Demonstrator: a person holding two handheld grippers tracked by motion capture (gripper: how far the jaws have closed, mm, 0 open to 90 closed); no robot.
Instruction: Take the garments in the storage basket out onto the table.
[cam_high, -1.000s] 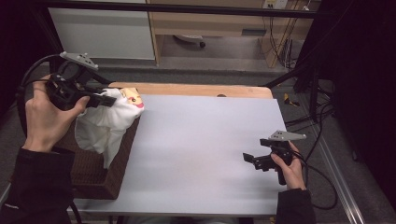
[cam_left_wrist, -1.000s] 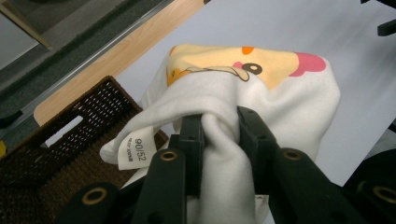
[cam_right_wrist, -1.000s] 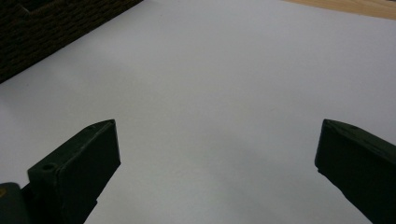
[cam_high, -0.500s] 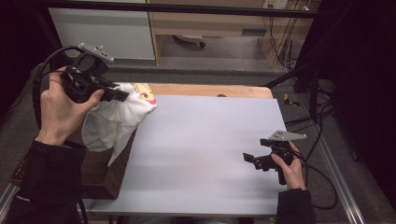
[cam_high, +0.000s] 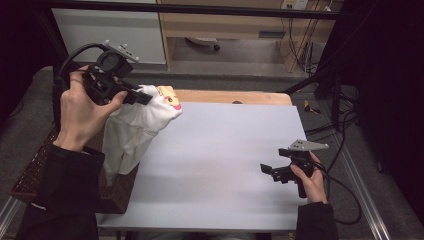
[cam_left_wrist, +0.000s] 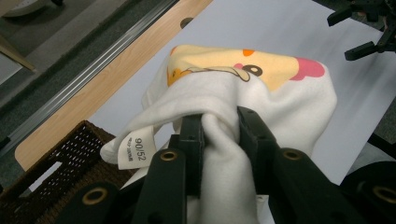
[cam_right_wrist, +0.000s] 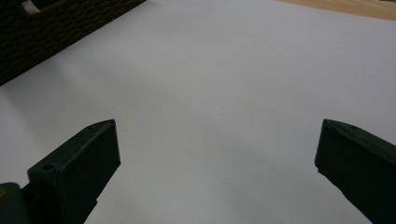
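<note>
Left gripper (cam_high: 142, 97): jaws closed on a bunched fold of a white garment (cam_high: 135, 132), held above the table's left edge. The garment bears a yellow, orange and pink cartoon print (cam_left_wrist: 243, 67) and a size tag (cam_left_wrist: 135, 149); its lower part hangs toward a dark wicker basket (cam_high: 37, 170) beside the table. Right gripper (cam_high: 267, 170): jaws wide apart, holding nothing, low over the bare white table surface (cam_high: 225, 145) near its right front.

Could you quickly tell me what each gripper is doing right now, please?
Left gripper: shut on the white garment, lifted above the basket.
Right gripper: open, holding nothing, over the table.
</note>
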